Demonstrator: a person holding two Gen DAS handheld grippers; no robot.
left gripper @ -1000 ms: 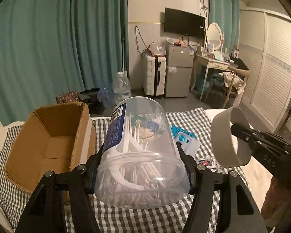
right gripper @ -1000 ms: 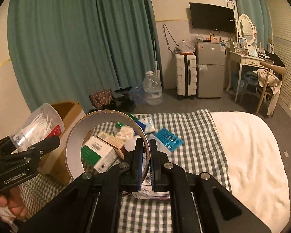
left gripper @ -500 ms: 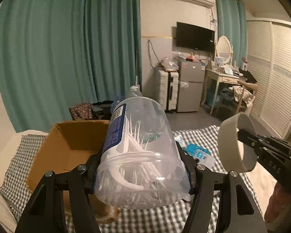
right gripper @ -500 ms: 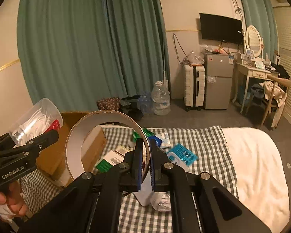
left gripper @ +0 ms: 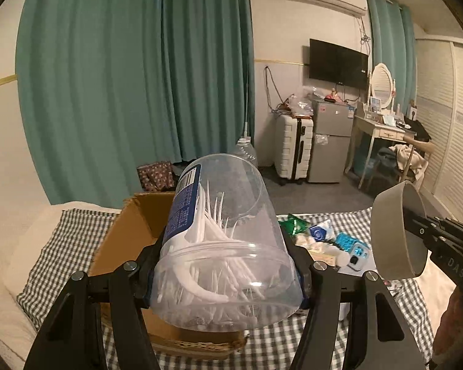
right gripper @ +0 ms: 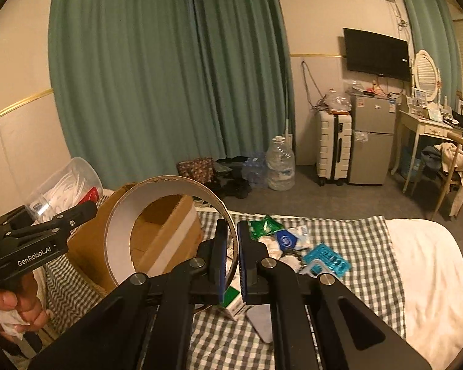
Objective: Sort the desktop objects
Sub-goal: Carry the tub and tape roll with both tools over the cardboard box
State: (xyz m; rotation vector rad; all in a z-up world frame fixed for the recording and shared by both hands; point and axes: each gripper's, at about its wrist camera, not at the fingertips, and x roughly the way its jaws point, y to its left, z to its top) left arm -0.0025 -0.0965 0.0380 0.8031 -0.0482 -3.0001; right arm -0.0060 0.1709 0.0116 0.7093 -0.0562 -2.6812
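Floss picks fill the clear plastic jar (left gripper: 225, 240) clamped between the fingers of the left hand-held gripper (left gripper: 225, 265), which presses on both its sides near the wide end; the jar lies tilted, its blue label to the left, held in the air in front of the open cardboard box (left gripper: 129, 234). The right hand-held gripper (right gripper: 230, 246) is closed on the wall of a roll of tape (right gripper: 166, 231) — the ring stands on edge to the left of its fingers, one blue pad inside the ring and one outside. In the right wrist view the box shows through the ring's hole, and a hand (right gripper: 15, 305) at the lower left grips the left tool's handle with a white tissue. Below both tools lies a bed with a checked cloth (right gripper: 364, 246), the box standing on its left part. Further along the cloth is a loose heap of small things — a green packet (right gripper: 262, 226), a blue-and-white pouch (right gripper: 288, 239), a turquoise blister pack (right gripper: 327, 259) — and a green-and-white carton (right gripper: 234, 303) just under the right tool's fingers. Beyond the bed stand a water jug (right gripper: 279, 166), a white suitcase (right gripper: 333, 148), a small fridge (right gripper: 372, 138) and teal curtains (right gripper: 169, 77).
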